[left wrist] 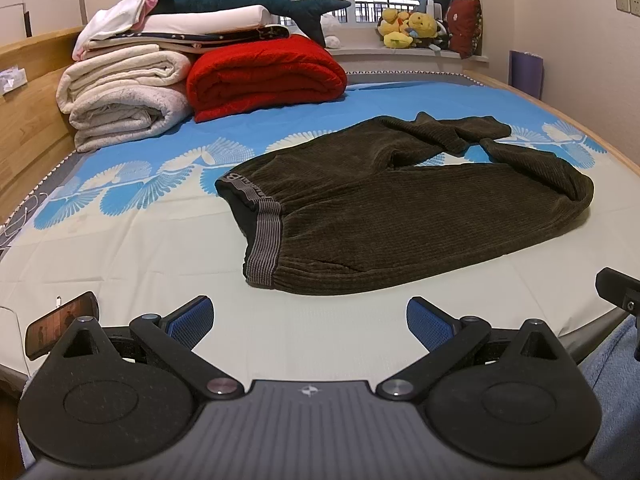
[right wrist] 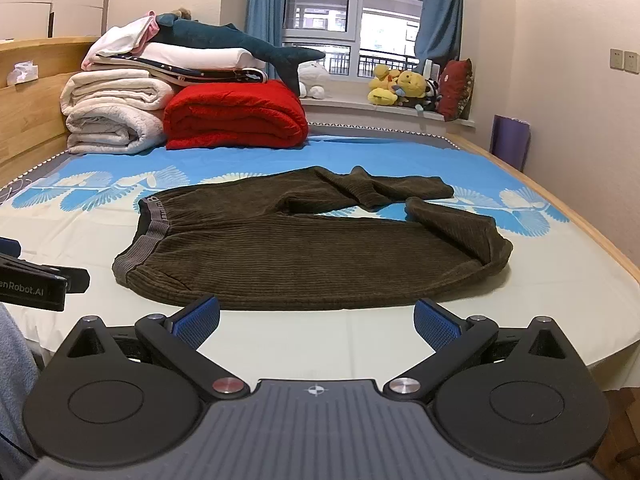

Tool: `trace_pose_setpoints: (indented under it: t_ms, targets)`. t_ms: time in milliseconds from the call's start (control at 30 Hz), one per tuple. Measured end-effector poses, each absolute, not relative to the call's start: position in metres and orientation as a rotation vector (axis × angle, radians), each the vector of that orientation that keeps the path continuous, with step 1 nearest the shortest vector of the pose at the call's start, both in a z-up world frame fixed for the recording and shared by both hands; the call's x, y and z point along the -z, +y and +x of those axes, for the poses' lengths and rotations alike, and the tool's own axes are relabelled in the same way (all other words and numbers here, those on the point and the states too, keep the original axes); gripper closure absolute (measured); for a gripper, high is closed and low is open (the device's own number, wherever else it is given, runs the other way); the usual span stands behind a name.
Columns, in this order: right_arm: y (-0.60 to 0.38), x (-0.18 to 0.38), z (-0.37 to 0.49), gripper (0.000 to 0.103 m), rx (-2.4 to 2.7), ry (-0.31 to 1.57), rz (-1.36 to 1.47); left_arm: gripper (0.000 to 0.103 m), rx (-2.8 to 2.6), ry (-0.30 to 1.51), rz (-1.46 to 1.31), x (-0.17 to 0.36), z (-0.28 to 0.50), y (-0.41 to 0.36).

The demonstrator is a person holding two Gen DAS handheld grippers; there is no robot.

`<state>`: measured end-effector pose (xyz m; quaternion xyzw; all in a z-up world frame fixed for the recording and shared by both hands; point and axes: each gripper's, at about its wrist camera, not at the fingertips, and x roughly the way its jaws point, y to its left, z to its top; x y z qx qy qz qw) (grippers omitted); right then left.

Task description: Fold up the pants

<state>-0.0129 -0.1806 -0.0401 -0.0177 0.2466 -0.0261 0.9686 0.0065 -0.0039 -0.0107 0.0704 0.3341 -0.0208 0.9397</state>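
Observation:
Dark olive corduroy pants (left wrist: 380, 216) lie on the bed with the grey striped waistband (left wrist: 262, 240) to the left and both legs bent back on themselves at the right. They also show in the right wrist view (right wrist: 304, 256), with the waistband (right wrist: 138, 254) at the left. My left gripper (left wrist: 310, 320) is open and empty, just in front of the waistband end. My right gripper (right wrist: 316, 320) is open and empty, just in front of the near edge of the pants.
Folded white blankets (left wrist: 120, 96) and a red blanket (left wrist: 264, 76) are stacked at the far left by the wooden headboard (left wrist: 24, 120). A phone (left wrist: 60, 324) lies at the near left. Plush toys (right wrist: 400, 86) sit on the windowsill. The bed's wooden edge (right wrist: 580, 220) runs along the right.

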Motion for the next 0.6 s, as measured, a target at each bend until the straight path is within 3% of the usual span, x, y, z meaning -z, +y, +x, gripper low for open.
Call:
trace_pose_setpoints:
  t_ms: [600]
  targets:
    - [-0.1817, 0.0415, -0.012, 0.001, 0.053, 0.506, -0.029, 0.0, 0.049, 0.691, 0.145, 0.0124, 0.0061, -0.0048]
